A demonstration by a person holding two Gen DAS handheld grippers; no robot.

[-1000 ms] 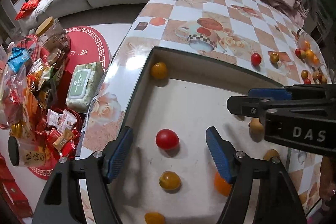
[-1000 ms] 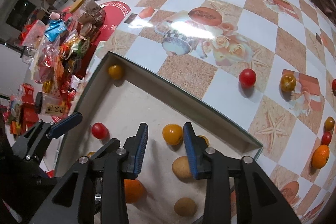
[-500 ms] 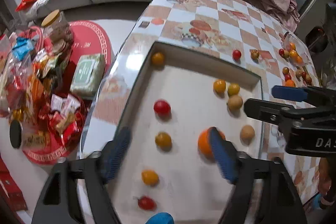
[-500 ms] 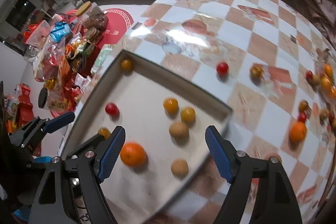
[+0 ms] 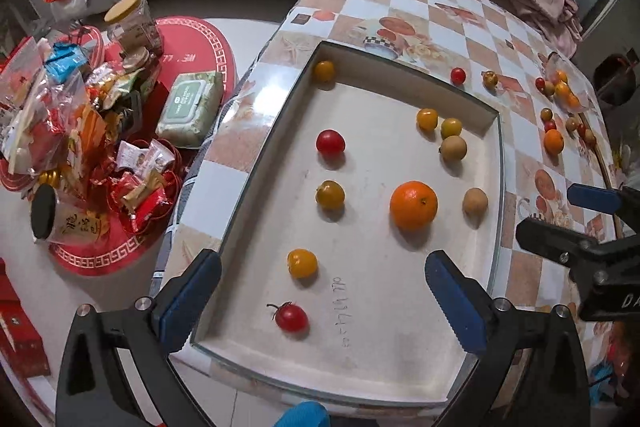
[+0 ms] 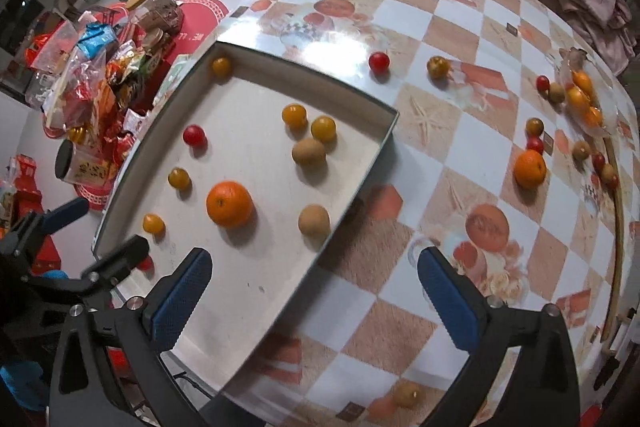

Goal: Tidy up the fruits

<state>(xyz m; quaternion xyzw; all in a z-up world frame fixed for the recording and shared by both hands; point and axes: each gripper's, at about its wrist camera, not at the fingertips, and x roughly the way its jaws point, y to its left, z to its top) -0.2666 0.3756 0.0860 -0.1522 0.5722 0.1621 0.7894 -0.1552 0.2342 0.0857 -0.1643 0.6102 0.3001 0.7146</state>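
The left gripper (image 5: 320,291) is a matte black plastic frame that forks into two thick arms, each tipped with a slim blue pad (image 5: 188,301) whose inner face is finely ribbed. A silver screw head (image 5: 141,303) sits on each arm just behind the pad, and another further back. The right gripper (image 6: 314,297) has the same build: black arms, blue textured pads (image 6: 448,303), round silver screws (image 6: 133,303). In the left wrist view the right gripper's black body (image 5: 588,259) carries white capital letters, partly cut off at the frame edge. A bit of bright blue material (image 5: 304,415) shows below the left gripper.
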